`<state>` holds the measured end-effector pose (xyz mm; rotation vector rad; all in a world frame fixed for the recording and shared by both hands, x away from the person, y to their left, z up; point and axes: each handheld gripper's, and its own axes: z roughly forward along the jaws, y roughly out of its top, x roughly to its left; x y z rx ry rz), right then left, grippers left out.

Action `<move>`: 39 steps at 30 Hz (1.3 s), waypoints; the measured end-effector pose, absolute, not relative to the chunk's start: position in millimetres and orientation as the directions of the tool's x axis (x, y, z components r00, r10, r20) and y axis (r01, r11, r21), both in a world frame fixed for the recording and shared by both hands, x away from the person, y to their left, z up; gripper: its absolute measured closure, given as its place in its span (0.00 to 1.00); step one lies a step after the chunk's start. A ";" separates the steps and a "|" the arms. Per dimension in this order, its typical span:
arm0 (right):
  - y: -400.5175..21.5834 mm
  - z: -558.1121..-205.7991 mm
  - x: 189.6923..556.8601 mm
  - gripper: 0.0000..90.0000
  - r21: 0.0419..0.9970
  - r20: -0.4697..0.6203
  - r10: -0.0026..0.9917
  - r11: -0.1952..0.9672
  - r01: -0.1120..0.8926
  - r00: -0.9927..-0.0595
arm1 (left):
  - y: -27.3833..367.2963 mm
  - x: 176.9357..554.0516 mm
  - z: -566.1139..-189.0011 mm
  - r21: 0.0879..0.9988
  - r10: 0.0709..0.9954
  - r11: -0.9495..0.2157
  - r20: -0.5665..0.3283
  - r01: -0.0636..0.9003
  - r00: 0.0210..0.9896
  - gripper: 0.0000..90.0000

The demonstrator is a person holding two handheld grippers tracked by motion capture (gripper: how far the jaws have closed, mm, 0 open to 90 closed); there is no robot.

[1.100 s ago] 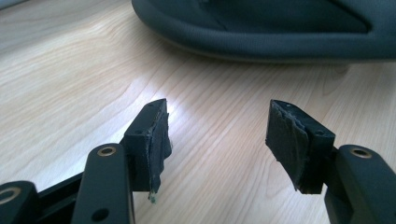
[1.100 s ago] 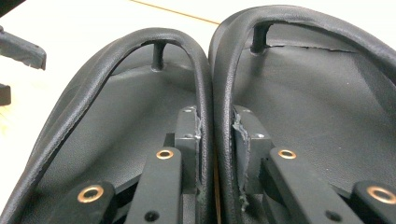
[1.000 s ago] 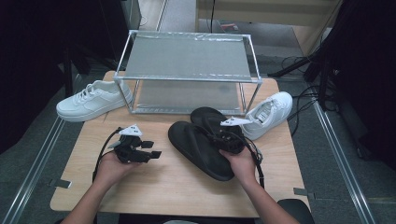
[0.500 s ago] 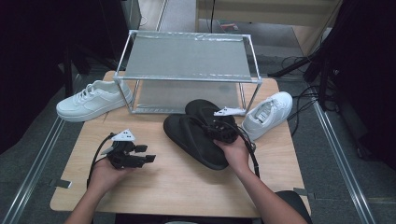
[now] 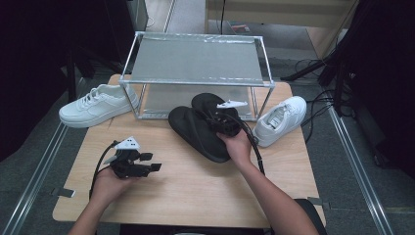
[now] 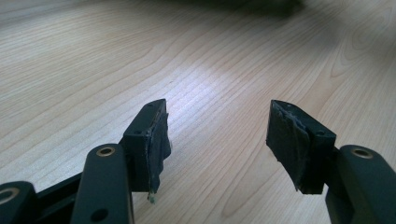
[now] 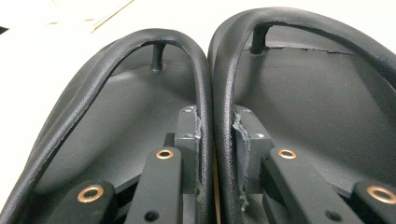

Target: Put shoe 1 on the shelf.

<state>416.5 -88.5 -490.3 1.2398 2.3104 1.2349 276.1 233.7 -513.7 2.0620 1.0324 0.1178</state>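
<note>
Where the pair of black rubber flip-flops (image 5: 203, 128) lies side by side on the light wooden table (image 5: 195, 191), in front of the metal-framed mesh rack (image 5: 195, 63), the right gripper (image 5: 226, 123) pinches their two inner straps (image 7: 212, 93) together between its jaws. Apart to the left, the left gripper (image 6: 217, 135) hangs open over bare wood. No writing is legible on the flip-flops.

flip-flops (image 5: 200, 132): black all over, straps and soles alike
left sneaker (image 5: 95, 104): white
right sneaker (image 5: 280, 120): white
rack (image 5: 195, 61): silvery frame, grey shelf
counter (image 5: 186, 191): pale wood grain
left claw (image 6: 217, 140): black, brass-coloured rivets
right claw (image 7: 215, 154): black, brass-coloured rivets
</note>
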 end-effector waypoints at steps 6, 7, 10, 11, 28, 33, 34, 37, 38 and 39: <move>-88.1 -494.6 432.3 0.83 0.786 0.174 0.792 0.246 0.567 -0.586 | 230.5 276.2 -514.3 0.696 0.699 -0.346 -0.256 0.629 0.668 0.43; -88.5 -494.5 434.0 0.83 0.783 0.170 0.800 0.245 0.572 -0.576 | 229.8 276.1 -514.5 0.695 0.698 -0.347 -0.256 0.629 0.668 0.43; -91.4 -498.6 438.0 0.83 0.782 0.171 0.819 0.225 0.581 -0.548 | 228.6 276.9 -515.3 0.694 0.694 -0.354 -0.253 0.627 0.673 0.43; -92.1 -500.4 439.6 0.83 0.780 0.169 0.824 0.224 0.584 -0.541 | 228.4 277.1 -515.4 0.694 0.694 -0.354 -0.255 0.627 0.673 0.43; -85.9 -509.4 450.5 0.71 0.780 0.188 0.820 0.210 0.589 -0.541 | 227.2 279.1 -516.5 0.691 0.695 -0.351 -0.260 0.632 0.670 0.43; -85.9 -507.2 448.8 0.64 0.782 0.189 0.813 0.215 0.585 -0.551 | 226.9 280.8 -516.5 0.691 0.691 -0.352 -0.263 0.631 0.674 0.43; -86.2 -506.0 448.3 0.62 0.783 0.189 0.814 0.212 0.585 -0.548 | 226.8 281.3 -516.5 0.691 0.690 -0.352 -0.264 0.631 0.674 0.43; -88.6 -503.3 447.1 0.60 0.784 0.177 0.811 0.226 0.578 -0.557 | 226.2 282.8 -516.3 0.690 0.688 -0.355 -0.264 0.631 0.676 0.43; -89.4 -502.3 446.4 0.60 0.785 0.178 0.810 0.226 0.577 -0.559 | 225.8 283.3 -516.1 0.690 0.687 -0.356 -0.264 0.630 0.677 0.43; -90.3 -501.3 445.6 0.60 0.784 0.177 0.809 0.228 0.577 -0.561 | 225.4 283.7 -515.8 0.690 0.687 -0.357 -0.263 0.630 0.677 0.43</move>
